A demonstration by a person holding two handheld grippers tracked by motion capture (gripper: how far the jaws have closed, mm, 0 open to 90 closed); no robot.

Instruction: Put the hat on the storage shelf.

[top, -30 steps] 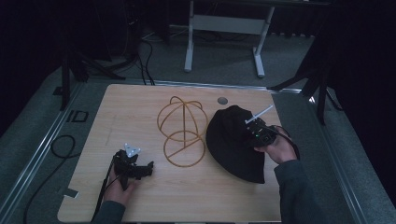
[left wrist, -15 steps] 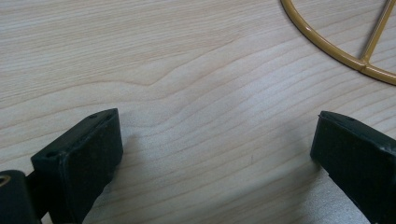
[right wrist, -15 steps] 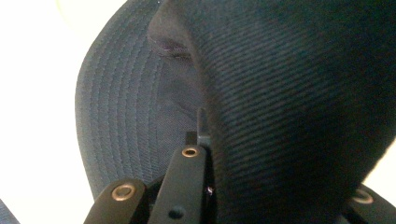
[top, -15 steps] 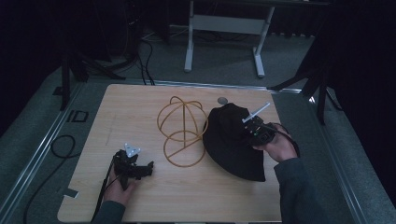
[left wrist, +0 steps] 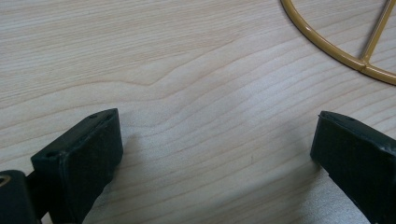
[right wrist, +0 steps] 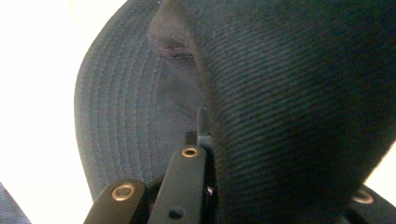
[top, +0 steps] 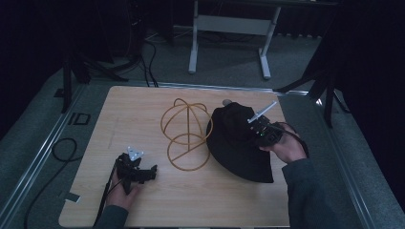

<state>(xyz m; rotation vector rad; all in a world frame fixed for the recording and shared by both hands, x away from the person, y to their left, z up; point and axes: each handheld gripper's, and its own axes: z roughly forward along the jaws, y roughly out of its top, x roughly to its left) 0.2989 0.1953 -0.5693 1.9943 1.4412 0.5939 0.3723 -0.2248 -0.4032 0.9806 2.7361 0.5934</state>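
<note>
Our right gripper is clamped on the black fabric bucket hat, pinching its crown while the stitched brim hangs to its left. Just beyond the hat stands the gold wire dome-shaped hat stand. Our left gripper rests on the pale wooden table, jaws wide apart, holding nothing.

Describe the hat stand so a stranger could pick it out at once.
Start at the wooden table and look to its middle. The hat stand sits there, left of the black hat held by the right gripper. It alone is gold wire: a bare domed cage on rings.
</note>
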